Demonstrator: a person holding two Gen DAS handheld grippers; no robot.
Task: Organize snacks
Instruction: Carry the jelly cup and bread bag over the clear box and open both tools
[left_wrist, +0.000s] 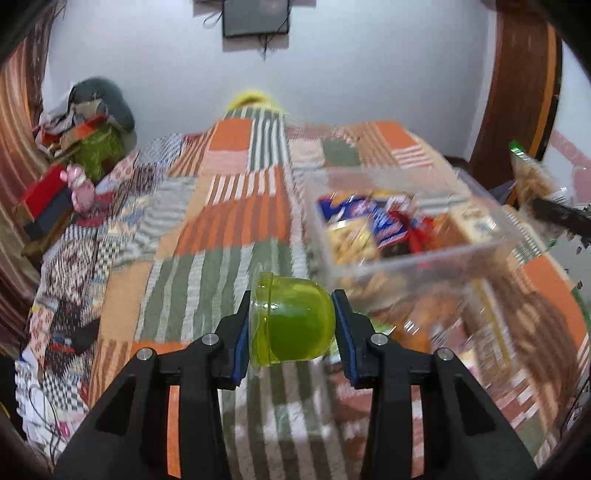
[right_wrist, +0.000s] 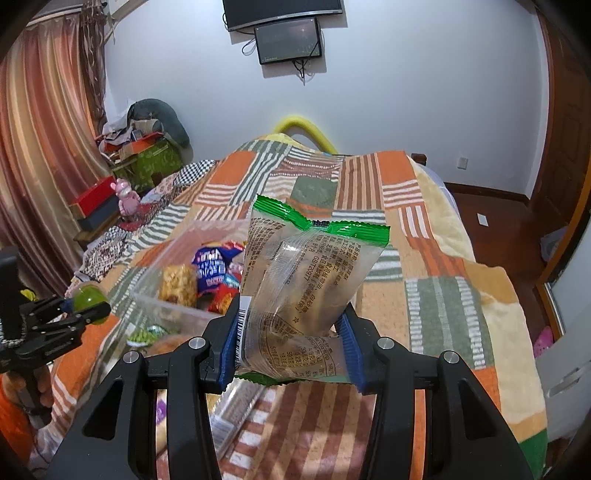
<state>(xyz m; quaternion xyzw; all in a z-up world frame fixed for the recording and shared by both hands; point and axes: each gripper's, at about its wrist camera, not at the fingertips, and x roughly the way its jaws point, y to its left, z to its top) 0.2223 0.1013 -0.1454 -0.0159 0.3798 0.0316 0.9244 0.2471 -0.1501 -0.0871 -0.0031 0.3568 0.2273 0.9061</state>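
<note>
Both claws are closed on snacks above a bed covered with a patchwork blanket (right_wrist: 436, 266). Left gripper (left_wrist: 291, 325) has its blue pads (left_wrist: 242, 332) pressed on a small green jelly cup (left_wrist: 291, 321), one pad against the flanged rim end and the other against the rounded bottom, so the jaws stand only part way apart with the cup filling the gap. That cup lies on its side in the grip: its long axis runs across from pad to pad, rim toward the picture's left, domed bottom toward the right, and it hangs clear of the blanket. In the right wrist view the same cup shows as a small green ball at the tips of the left gripper, at the far left edge. Right gripper (right_wrist: 291, 332) is clamped on a clear snack packet (right_wrist: 306, 280) with green crimped ends, the pads squeezing its lower part so the film creases. This packet stands nearly upright, long axis running up and away from the jaws, its upper green seal tilted a little to the right, printed back facing the camera. Just beside both grippers a clear plastic box (left_wrist: 424, 266) sits on the blanket with assorted wrapped snacks (right_wrist: 210, 269) inside; more wrapped snacks lie on the blanket near its front wall.
</note>
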